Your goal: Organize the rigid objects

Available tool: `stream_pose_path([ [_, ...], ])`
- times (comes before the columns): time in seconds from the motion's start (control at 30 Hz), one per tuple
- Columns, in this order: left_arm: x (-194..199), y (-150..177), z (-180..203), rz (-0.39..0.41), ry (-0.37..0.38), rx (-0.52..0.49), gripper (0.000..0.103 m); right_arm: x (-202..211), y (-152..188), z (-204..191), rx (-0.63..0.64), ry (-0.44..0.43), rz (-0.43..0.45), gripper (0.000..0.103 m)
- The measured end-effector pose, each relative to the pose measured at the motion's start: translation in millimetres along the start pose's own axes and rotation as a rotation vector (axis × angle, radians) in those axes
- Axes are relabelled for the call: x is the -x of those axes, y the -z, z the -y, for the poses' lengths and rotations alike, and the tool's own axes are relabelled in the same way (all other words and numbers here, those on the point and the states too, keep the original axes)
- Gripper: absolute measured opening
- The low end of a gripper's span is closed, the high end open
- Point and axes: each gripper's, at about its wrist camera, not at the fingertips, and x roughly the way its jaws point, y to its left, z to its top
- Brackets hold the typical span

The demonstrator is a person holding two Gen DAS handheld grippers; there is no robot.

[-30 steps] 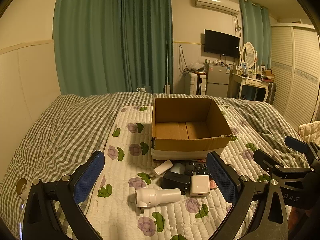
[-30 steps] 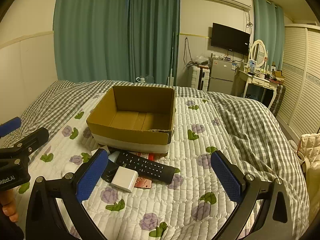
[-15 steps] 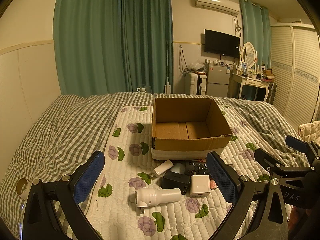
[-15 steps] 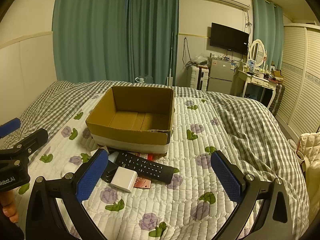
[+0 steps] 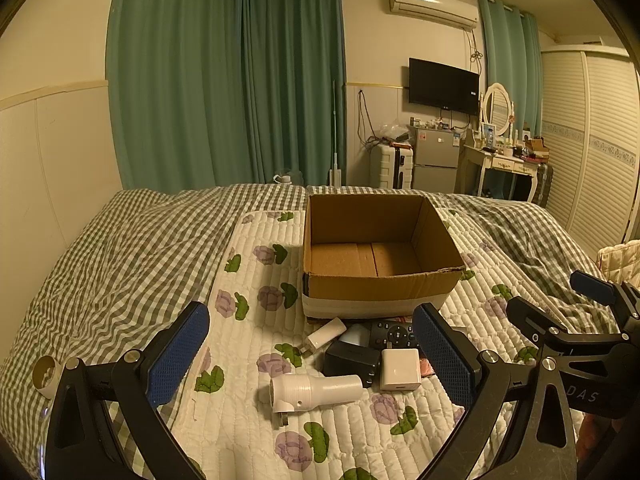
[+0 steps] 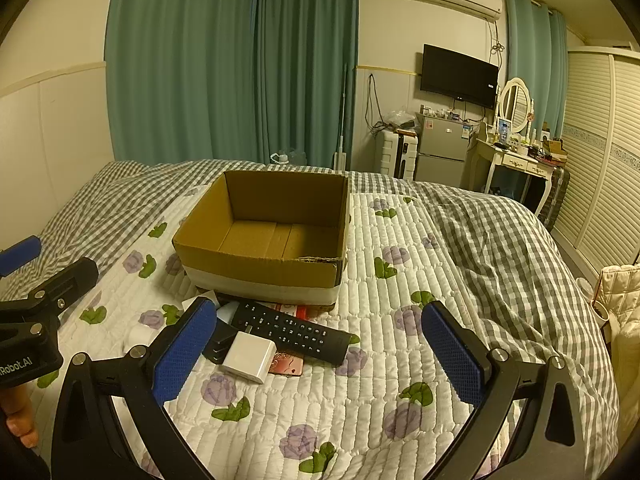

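**Entry: loose items before an empty carton, sorting not yet begun**

Location. A bed with a floral quilted pad [image 5: 256,432] laid over a checked duvet [image 5: 132,248].

Receptacle. One open cardboard box [image 5: 376,292], flaps gone, a white band round its base; its floor shows bare in both views. Nothing packed so far.

Items, all on the quilted pad just in front of the box's near wall, clustered and in part touching:
- white cylindrical device with a side stub [image 5: 316,390], lying flat, nearest the left camera
- white cube charger [image 5: 400,369], against a black adapter block [image 5: 351,360]
- small white plug-in stick [image 5: 323,334], tilted, near the box's base
- black remote control [image 6: 294,330], lying slantwise, its far end close to the box's base
- pink patterned card [image 6: 286,364], partly under the charger and remote
- a pale rounded piece behind the black block, too hidden to name

Tools. Left tongs [image 5: 308,354] spread wide, holding nothing, above the white cylinder. Right tongs [image 6: 318,350] likewise spread and empty, framing the remote and charger.

Step in hand. Judged as the approach before a first pick.

Next move calls for. Lowering one pair of tongs over a single item, likely the remote across its narrow width or the cylinder across its barrel, closing without nudging its neighbours, then carrying it over the box's near wall.
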Motion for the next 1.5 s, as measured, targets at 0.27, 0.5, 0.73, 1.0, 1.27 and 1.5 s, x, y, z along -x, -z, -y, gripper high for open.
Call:
stream_pose_path([
  [0.27,0,0,0,0.001,-0.001,-0.001,0.103,0,0,0,0.0,0.001,-0.001,0.103],
  [0.5,0,0,1,0.001,0.0,-0.001,0.103,1,-1,-1,0.0,0.001,-0.001,0.103],
  [0.73,1,0,1,0.003,0.0,0.006,0.103,2,-1,-1,0.002,0.002,-0.001,0.103],
  [1.0,-6,0,-14,-0.033,-0.011,0.031,0.103,0,-2,-12,0.021,0.014,-0.025,0.103],
  [1.27,-49,29,-34,-0.188,-0.052,0.037,0.103,-65,27,-35,0.052,-0.029,-0.237,0.103],
  [1.5,-85,53,-44,-0.296,-0.09,0.042,0.103,-134,60,-56,0.011,-0.118,-0.406,0.09],
])
